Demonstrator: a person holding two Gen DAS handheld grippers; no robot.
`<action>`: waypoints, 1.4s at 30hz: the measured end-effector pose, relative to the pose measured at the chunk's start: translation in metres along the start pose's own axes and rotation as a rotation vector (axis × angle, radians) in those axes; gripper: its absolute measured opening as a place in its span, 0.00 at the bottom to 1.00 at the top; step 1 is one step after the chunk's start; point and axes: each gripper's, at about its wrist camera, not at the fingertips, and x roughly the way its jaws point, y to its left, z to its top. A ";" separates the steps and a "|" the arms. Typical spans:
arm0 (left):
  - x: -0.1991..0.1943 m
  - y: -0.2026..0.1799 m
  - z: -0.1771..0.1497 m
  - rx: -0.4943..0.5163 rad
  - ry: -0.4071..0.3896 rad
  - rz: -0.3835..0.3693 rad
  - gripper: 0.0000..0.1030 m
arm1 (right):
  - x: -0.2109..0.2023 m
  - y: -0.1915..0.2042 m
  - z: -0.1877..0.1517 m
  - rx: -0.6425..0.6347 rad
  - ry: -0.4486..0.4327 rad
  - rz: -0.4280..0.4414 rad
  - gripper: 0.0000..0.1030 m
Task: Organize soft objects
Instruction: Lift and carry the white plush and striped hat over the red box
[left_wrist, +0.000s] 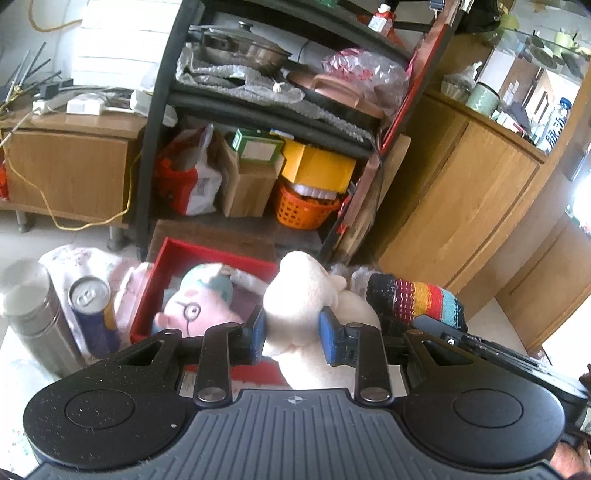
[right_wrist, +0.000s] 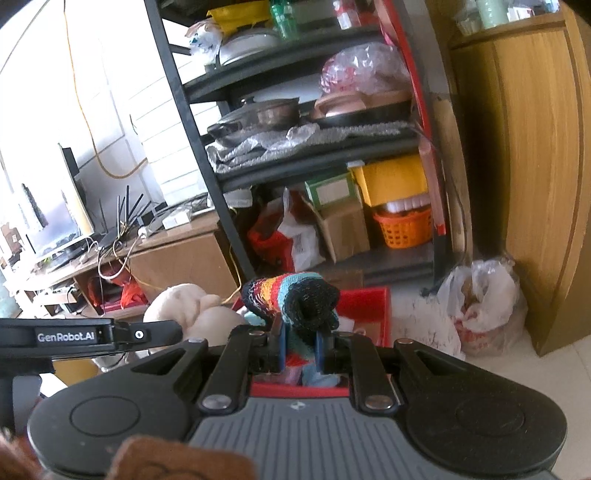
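Note:
My left gripper (left_wrist: 293, 336) is shut on a cream plush toy (left_wrist: 301, 295), its blue pads pressing the toy's sides. The toy hangs above a red box (left_wrist: 207, 251) on the floor. A pink plush pig with glasses (left_wrist: 195, 308) lies inside that box. My right gripper (right_wrist: 300, 345) is shut on a striped knitted sock (right_wrist: 295, 295) with a black tip. In the left wrist view the sock (left_wrist: 417, 299) shows to the right of the cream toy. In the right wrist view the cream toy (right_wrist: 192, 306) and the left gripper's arm (right_wrist: 92, 336) lie to the left, the red box (right_wrist: 369, 306) behind.
A steel flask (left_wrist: 33, 317) and a drink can (left_wrist: 94, 314) stand left of the box. A black shelf rack (left_wrist: 258, 110) with pots, boxes and an orange basket (left_wrist: 304, 210) rises behind. Wooden cabinets (left_wrist: 461, 206) stand to the right. A white plastic bag (right_wrist: 484, 306) sits by the cabinet.

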 end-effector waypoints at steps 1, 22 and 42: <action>0.001 0.000 0.002 0.001 -0.006 -0.001 0.29 | 0.002 0.000 0.002 -0.002 -0.003 -0.003 0.00; 0.084 0.008 0.029 -0.016 -0.006 0.042 0.29 | 0.095 -0.024 0.028 0.008 0.052 -0.086 0.00; 0.120 0.026 0.034 -0.012 0.018 0.137 0.30 | 0.141 -0.030 0.026 -0.003 0.089 -0.174 0.00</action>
